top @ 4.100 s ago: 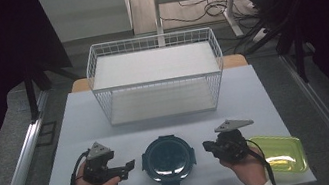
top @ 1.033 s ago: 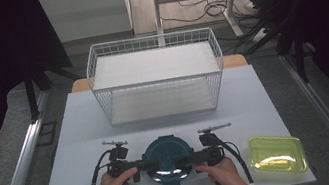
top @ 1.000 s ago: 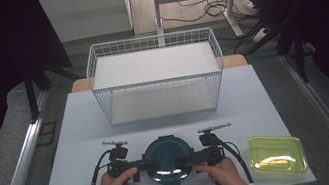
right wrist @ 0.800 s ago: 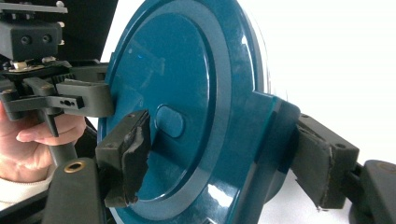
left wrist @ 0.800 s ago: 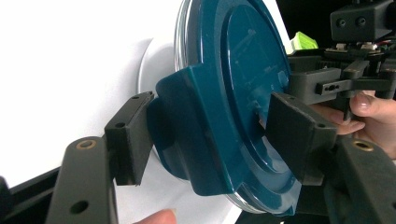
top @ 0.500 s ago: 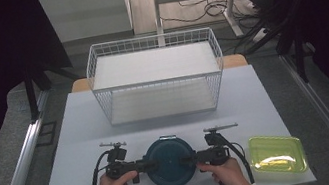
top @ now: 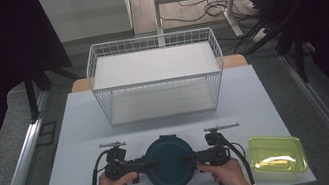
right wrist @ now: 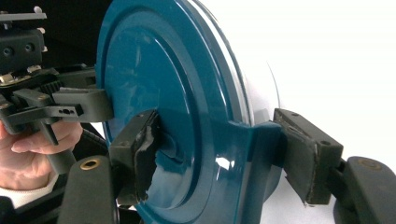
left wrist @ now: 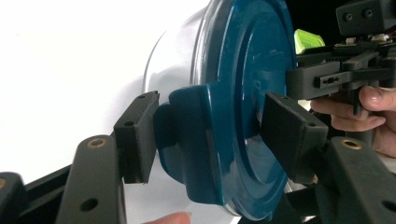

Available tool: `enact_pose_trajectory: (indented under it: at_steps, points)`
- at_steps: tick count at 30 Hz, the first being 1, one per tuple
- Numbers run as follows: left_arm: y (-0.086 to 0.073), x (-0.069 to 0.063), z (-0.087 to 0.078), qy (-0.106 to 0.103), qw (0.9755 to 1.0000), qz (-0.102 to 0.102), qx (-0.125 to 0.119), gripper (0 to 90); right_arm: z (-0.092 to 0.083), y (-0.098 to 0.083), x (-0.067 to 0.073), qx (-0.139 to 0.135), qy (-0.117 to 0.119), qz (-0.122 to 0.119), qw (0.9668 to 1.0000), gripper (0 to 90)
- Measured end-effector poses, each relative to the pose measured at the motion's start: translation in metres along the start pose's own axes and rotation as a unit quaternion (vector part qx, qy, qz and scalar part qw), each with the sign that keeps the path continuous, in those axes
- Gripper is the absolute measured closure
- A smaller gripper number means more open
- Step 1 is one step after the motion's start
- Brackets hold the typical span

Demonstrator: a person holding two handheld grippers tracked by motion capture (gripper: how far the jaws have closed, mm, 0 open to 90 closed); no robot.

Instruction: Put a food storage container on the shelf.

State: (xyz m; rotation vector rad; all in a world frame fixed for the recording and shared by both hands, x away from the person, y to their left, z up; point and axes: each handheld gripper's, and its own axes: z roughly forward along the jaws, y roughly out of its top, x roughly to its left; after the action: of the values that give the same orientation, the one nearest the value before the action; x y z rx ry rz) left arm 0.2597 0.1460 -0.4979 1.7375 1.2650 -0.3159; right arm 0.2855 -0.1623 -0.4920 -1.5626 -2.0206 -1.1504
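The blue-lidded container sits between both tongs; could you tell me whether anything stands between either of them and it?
Nothing visible does. The left tongs and right tongs each straddle a latch tab of the blue-lidded container, their jaws closing on the tabs.

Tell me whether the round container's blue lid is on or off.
On. The blue lid covers the round container, and its side latch folds down over the rim in the left gripper view.

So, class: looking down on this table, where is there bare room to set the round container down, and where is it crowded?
Bare table lies on both sides of the wire basket, and in the strip between it and the blue-lidded container. The near edge is crowded: the left claw and right claw flank the container, and a green tray fills the near right corner.
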Motion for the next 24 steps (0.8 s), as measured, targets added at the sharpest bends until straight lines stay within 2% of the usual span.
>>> enact_pose_trajectory:
  at_steps: [5, 12, 22, 24]
  points:
    - [0.001, 0.000, 0.000, 0.002, 1.0000, 0.000, -0.003, 39.6, 0.000, 0.001, 0.002, -0.004, -0.004, -0.005, 1.0000, 32.2]
    - [0.004, -0.003, -0.003, 0.001, 0.9999, 0.011, -0.012, 39.8, -0.003, 0.004, 0.006, -0.012, -0.007, -0.018, 0.9997, 32.2]
    - [0.010, -0.008, -0.010, -0.004, 0.9995, 0.021, -0.024, 39.8, -0.012, 0.012, 0.020, -0.027, -0.022, -0.057, 0.9978, 32.0]
    - [0.011, -0.010, -0.013, -0.002, 0.9993, 0.025, -0.026, 39.8, -0.013, 0.013, 0.023, -0.029, -0.022, -0.059, 0.9976, 32.0]
